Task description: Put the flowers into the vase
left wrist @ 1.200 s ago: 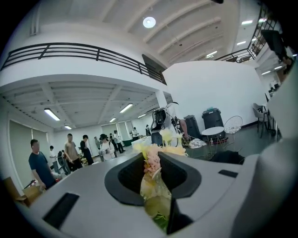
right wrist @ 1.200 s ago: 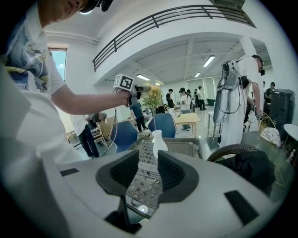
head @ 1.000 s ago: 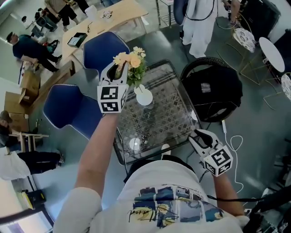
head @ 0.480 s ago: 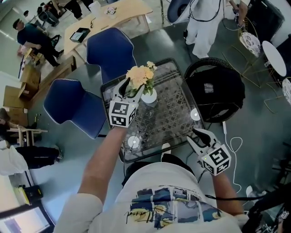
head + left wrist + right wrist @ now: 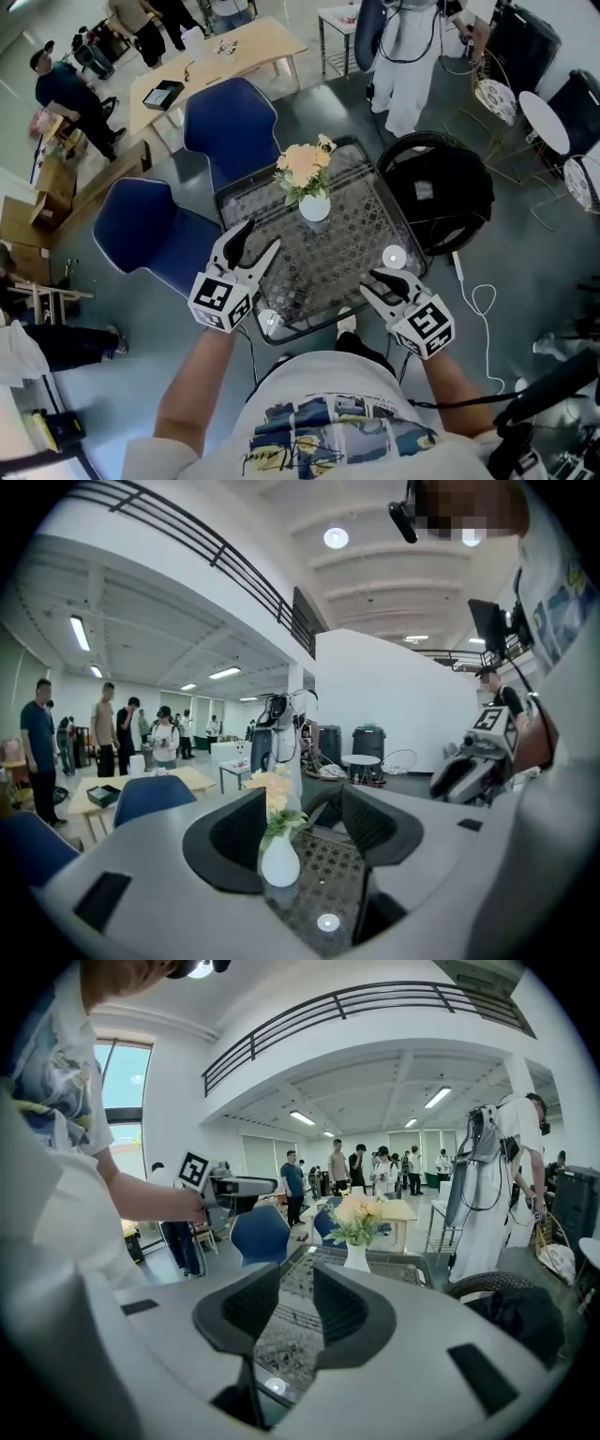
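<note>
my left gripper [image 5: 261, 236] has drawn back from the flowers [image 5: 305, 167] to the table's [image 5: 361, 234] near left edge, jaws opening around nothing, my right gripper [image 5: 367, 283] parted and empty, the flowers standing in the white vase [image 5: 314, 207] at the far side.

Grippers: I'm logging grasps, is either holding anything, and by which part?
Nothing is held. The left gripper, jaws opening, is empty; the right gripper, jaws apart, is empty. The flowers sit in the vase, clear of both.

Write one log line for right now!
flowers: in vase | left gripper: jaws opening, empty | right gripper: open, empty
</note>
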### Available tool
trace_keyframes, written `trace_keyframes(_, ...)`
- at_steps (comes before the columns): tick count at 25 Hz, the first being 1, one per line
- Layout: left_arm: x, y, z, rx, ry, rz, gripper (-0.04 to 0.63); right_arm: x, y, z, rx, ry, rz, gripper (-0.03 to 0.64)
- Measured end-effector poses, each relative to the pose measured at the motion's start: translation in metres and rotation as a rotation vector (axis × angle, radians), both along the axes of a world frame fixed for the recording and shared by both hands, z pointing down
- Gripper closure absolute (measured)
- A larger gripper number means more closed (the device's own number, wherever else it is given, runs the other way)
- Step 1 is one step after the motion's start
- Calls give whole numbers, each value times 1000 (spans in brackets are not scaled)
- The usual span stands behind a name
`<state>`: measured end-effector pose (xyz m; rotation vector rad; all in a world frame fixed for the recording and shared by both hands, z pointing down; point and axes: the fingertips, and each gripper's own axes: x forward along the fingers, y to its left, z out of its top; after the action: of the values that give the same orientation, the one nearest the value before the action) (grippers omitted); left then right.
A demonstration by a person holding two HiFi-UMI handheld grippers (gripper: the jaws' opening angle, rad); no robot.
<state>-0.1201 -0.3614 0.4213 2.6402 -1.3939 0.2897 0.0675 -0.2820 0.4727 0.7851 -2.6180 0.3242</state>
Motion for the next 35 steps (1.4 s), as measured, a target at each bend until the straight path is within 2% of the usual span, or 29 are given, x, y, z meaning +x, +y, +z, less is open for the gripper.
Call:
trace_keyframes(2, -16, 39, -2, -43, 26, 35, 343, -19, 16, -4, 8, 0, 4, 499)
trace_keyframes(3, -23, 58, -2, -70, 40, 57, 378, -29, 25, -6, 11, 1, 3, 499)
trace_keyframes(5, -37, 96, 0, -123, 72, 101, 467, -52, 43, -11, 18, 4, -6, 499)
trace_keyframes(7, -48, 132, 3, -180, 111, 148, 586, -75, 65, -15, 23, 11, -17, 507)
trace_keyframes(9, -57, 170, 5, -232, 172, 200, 586, -99, 89, -15, 24, 19, -28, 522)
trace_keyframes(11, -67, 205, 6, -243, 193, 233, 586, -122, 114, -13, 28, 21, -45, 537)
trace_keyframes(17, -96, 275, 5, -226, 84, 313, 586, -181, 182, -6, 11, 22, -82, 573)
trace_keyframes(20, -101, 300, 2, -246, 73, 345, 586, -199, 210, -10, 6, 30, -100, 578)
trace_keyframes(30, -111, 344, 11, -275, 84, 336, 586, -225, 255, -24, 39, 32, -137, 580)
trace_keyframes(35, -112, 353, 13, -262, 59, 376, 586, -230, 261, -28, 50, 33, -126, 580)
